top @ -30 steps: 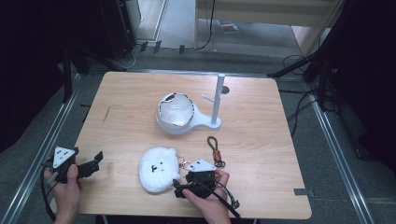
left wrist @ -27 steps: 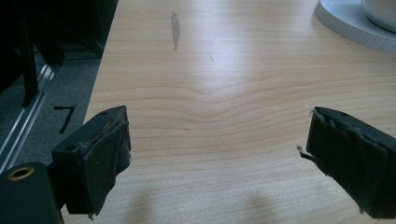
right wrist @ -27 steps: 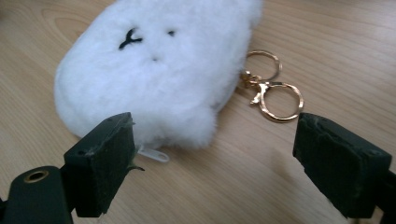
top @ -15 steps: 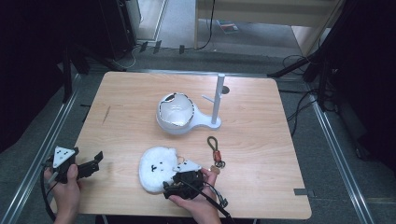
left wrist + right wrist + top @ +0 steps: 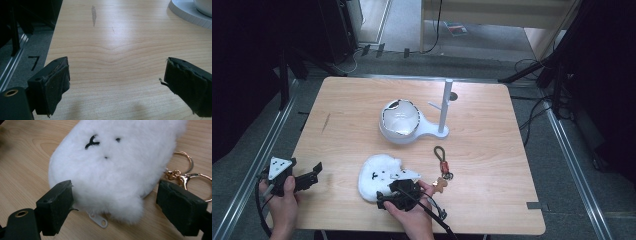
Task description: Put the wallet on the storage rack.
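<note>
Spread wide around a white plush charm (image 5: 117, 170), the right hand-held gripper (image 5: 115, 207) is seen with its jaws on either side of the toy's lower end, neither pad yet pressed into the fur. On the wooden worktop (image 5: 512, 130), the largest thing in the high view, the plush charm lies near the front edge, between the two hands. Behind it, a white stand with an upright post (image 5: 444, 107) is set near the middle, a broken white bowl-like shell (image 5: 399, 120) resting on its base. A strap keychain with a red band (image 5: 442, 162) lies just to the right of the plush. Gold rings and a clasp (image 5: 183, 173) are seen touching the worktop beside the toy, and a small white tab (image 5: 98, 220) pokes out from under it. The left hand-held gripper (image 5: 117, 87) is held open over bare wood at the front left corner, well apart from the work.

A slip is judged the main risk: the fur is soft and deep, so only pile might be caught and the toy dropped on lifting. The right jaw stands close to the gold clasp, which could be pinched along with the plush, and the rings dragged across the wood.
</note>
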Demonstrator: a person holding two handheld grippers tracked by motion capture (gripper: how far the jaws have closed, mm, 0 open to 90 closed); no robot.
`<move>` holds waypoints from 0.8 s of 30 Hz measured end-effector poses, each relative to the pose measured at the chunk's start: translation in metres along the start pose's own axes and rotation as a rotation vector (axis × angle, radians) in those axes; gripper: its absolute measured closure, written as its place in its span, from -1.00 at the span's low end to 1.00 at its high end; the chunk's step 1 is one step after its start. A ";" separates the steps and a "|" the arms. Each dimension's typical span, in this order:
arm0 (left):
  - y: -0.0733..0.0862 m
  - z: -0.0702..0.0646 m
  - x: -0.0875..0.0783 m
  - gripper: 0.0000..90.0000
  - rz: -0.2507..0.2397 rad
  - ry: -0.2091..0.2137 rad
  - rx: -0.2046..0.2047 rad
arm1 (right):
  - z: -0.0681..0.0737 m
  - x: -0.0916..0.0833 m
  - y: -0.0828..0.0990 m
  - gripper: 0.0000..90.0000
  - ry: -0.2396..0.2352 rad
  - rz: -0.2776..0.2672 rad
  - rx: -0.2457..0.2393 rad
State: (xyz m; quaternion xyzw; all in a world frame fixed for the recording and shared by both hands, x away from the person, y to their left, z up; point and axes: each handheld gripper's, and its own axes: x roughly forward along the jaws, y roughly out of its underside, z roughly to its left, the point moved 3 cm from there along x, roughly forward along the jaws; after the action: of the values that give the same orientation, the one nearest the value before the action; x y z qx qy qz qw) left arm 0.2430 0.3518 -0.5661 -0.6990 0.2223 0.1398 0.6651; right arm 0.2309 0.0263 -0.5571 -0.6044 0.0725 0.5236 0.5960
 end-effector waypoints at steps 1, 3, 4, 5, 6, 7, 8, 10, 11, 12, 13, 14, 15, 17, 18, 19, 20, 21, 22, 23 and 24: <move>0.000 0.000 0.000 -0.85 -0.001 0.002 -0.001 | 0.001 0.001 0.000 -0.70 -0.003 -0.001 0.006; 0.000 0.000 0.000 -0.85 -0.001 0.002 -0.001 | 0.001 0.001 -0.001 -0.71 -0.015 -0.003 0.017; 0.000 0.000 0.000 -0.85 -0.001 0.002 -0.002 | 0.002 0.002 -0.001 -0.71 -0.013 -0.008 0.033; 0.000 0.000 0.000 -0.85 -0.001 0.001 -0.001 | 0.002 0.002 -0.002 -0.71 -0.004 -0.015 0.038; 0.000 0.000 0.000 -0.85 0.000 0.001 0.000 | 0.002 0.005 -0.002 -0.73 0.015 -0.022 0.058; 0.000 0.000 0.000 -0.85 0.001 0.000 0.001 | 0.002 0.005 -0.002 -0.73 0.015 -0.022 0.058; 0.000 0.000 0.000 -0.85 0.000 -0.001 0.000 | 0.003 0.008 -0.002 -0.78 0.022 -0.027 0.075; 0.000 0.000 0.000 -0.85 0.001 0.000 0.000 | 0.003 0.010 -0.003 -0.80 0.025 -0.031 0.076; 0.000 0.000 0.000 -0.85 0.002 -0.001 0.000 | 0.004 0.013 -0.004 -0.77 0.046 -0.049 0.075; 0.000 0.000 0.000 -0.85 0.002 -0.001 0.000 | 0.004 0.013 -0.004 -0.77 0.046 -0.049 0.075; 0.000 0.000 0.000 -0.85 0.002 -0.001 0.001 | 0.004 0.014 -0.004 -0.75 0.054 -0.057 0.071; 0.000 0.000 0.000 -0.85 0.002 -0.001 0.001 | 0.005 0.016 -0.004 -0.74 0.070 -0.060 0.065; 0.000 0.000 0.000 -0.85 0.002 -0.001 0.001 | 0.007 0.018 -0.003 -0.69 0.107 -0.072 0.038; 0.000 0.000 0.000 -0.85 0.003 -0.002 0.000 | 0.009 0.019 -0.002 -0.67 0.129 -0.071 0.020; 0.000 0.000 0.000 -0.85 0.003 -0.003 0.000 | 0.012 0.020 -0.001 -0.62 0.147 -0.068 0.007; 0.000 0.000 0.000 -0.85 0.004 -0.002 0.000 | 0.014 0.020 -0.001 -0.51 0.152 -0.064 -0.009; 0.000 0.000 0.001 -0.85 0.003 -0.002 0.001 | 0.015 0.021 -0.001 -0.45 0.147 -0.067 -0.029; 0.000 0.000 0.001 -0.85 0.004 -0.003 0.002 | 0.016 0.021 -0.002 -0.36 0.146 -0.066 -0.039; 0.000 0.000 0.001 -0.85 0.004 -0.003 0.002 | 0.018 0.021 -0.002 -0.25 0.138 -0.066 -0.052; 0.000 0.000 0.001 -0.85 0.004 -0.003 0.002 | 0.019 0.022 -0.002 -0.14 0.136 -0.066 -0.061; 0.000 0.000 0.001 -0.84 0.005 -0.004 0.002 | 0.021 0.022 -0.001 -0.04 0.130 -0.068 -0.068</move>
State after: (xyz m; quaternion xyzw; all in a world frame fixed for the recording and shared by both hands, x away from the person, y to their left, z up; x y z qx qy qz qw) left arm 0.2436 0.3513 -0.5664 -0.6976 0.2227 0.1426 0.6659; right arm 0.2301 0.0546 -0.5663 -0.6593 0.0726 0.4650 0.5864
